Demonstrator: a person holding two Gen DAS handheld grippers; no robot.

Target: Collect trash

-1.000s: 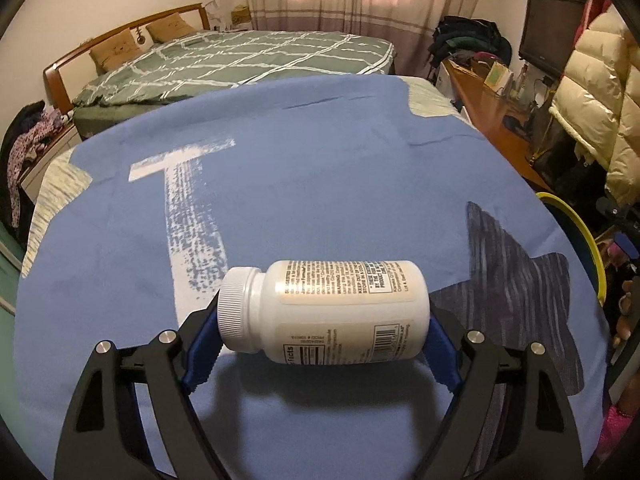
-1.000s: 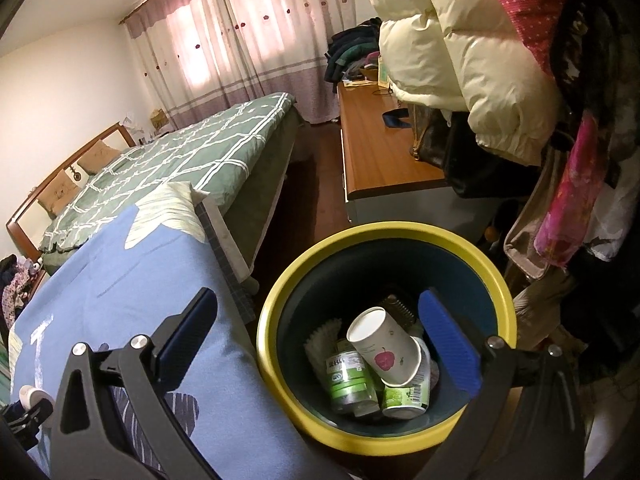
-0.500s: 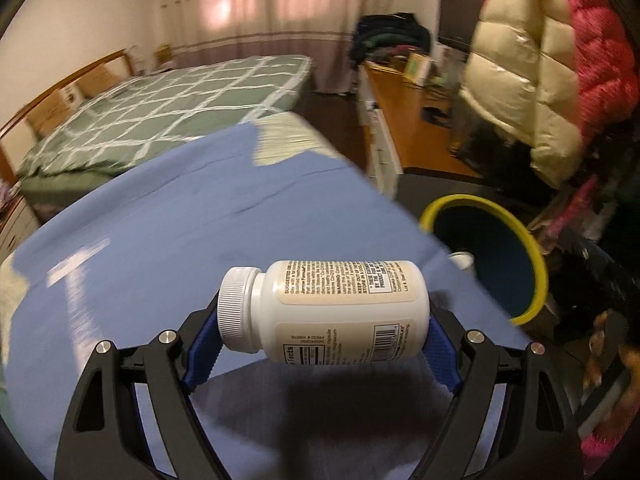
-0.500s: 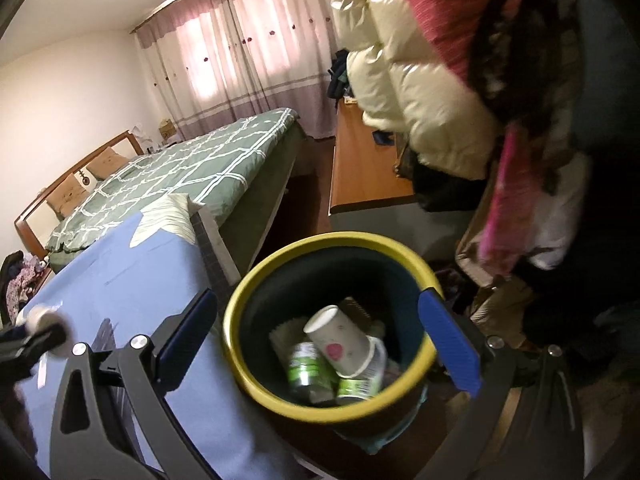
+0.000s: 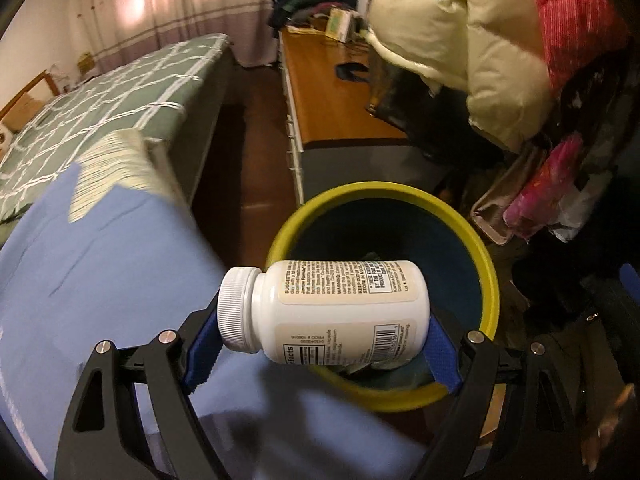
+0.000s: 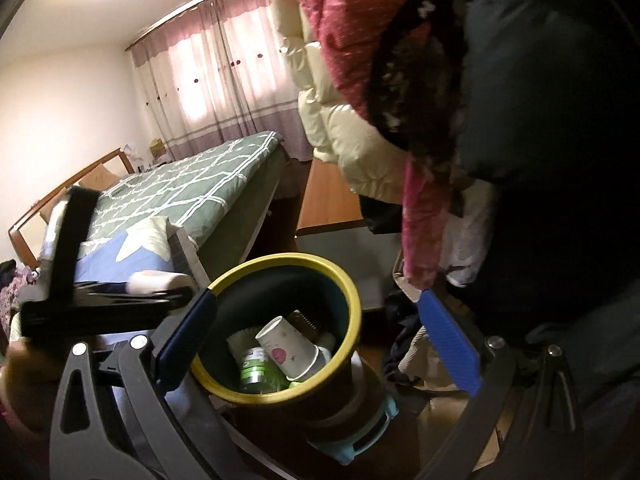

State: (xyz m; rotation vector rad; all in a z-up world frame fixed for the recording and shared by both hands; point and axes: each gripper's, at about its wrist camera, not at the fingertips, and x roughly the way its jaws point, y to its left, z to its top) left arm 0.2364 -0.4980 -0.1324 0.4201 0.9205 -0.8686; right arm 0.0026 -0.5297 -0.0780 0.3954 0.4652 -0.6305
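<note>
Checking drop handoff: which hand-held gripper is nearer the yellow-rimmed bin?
Too close to call. The left hand-held gripper holds the white bottle at the bin rim; the right hand-held gripper, empty, frames its opening.

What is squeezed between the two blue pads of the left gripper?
A white pill bottle, lying sideways with its cap against one pad. The left gripper holds it over the yellow-rimmed bin. The left wrist view shows this.
</note>
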